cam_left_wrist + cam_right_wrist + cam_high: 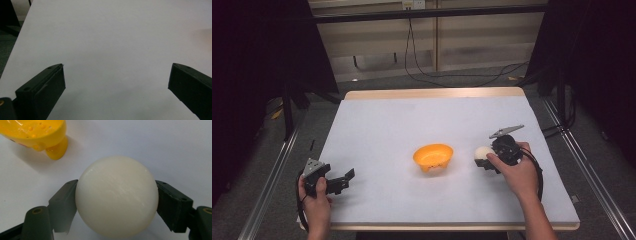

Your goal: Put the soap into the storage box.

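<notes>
White sheet material covers the table [377,125], a flat, uncluttered working surface with a wooden edge showing at the far side.

Next in size is the orange bowl [433,156], which stands near the centre of the sheet on short stubby feet. In the right gripper view it appears glossy, moulded and open upward.

The ball [117,196] is cream-white, smooth and evenly round. It sits right of the bowl, apart from it, at the tip of the right gripper [486,159]. Whether it rests on the sheet or is lifted just clear cannot be told.

Right gripper: both black jaws press against opposite sides of the ball at about its widest line, so the ball is clamped between them. The person's right hand [518,174] holds the tool body.

Left gripper [343,181]: jaws spread wide with nothing between them, held low at the near left of the table by the left hand [315,200].

Handling judgement:
- The ball looks rigid and fairly light, with a slick surface
- A round, smooth body can squirt out if gripped above or below its widest line; hold across the middle
- Firm, steady pressure is likely sufficient; the surface shows no sign of denting
</notes>
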`<state>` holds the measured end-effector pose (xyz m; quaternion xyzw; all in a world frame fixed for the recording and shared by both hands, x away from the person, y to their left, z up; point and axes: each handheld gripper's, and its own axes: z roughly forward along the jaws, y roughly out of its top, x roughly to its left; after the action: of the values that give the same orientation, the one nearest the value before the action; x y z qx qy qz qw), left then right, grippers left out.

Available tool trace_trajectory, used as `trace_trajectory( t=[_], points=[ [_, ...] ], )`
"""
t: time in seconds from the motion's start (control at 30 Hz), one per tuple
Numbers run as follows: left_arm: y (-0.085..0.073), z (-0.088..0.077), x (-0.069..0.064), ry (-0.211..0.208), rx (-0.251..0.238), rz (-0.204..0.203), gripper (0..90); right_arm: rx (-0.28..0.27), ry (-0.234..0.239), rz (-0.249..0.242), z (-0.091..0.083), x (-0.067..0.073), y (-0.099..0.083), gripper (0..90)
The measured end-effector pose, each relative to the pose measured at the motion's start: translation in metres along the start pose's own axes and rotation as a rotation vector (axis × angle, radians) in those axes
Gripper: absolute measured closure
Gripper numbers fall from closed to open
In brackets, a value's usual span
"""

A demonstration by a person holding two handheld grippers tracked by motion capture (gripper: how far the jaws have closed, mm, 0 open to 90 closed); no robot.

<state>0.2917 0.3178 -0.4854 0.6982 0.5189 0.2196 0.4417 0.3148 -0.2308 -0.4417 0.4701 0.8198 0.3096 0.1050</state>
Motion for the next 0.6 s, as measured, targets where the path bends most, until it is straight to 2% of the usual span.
trace_trajectory(
  t=[0.2,0.43,0.6],
  points=[
    [0.000,0.000,0.000,-0.003,-0.001,0.001,0.8,-0.019,0.024,-0.003,-0.001,0.003,0.008,24.1],
    [0.000,0.000,0.000,-0.003,-0.001,0.001,0.8,-0.020,0.021,-0.015,-0.004,0.005,0.014,24.1],
    [0.000,0.000,0.000,-0.004,-0.001,0.001,0.8,-0.036,0.036,-0.026,-0.006,0.007,0.020,24.1]
  ],
)
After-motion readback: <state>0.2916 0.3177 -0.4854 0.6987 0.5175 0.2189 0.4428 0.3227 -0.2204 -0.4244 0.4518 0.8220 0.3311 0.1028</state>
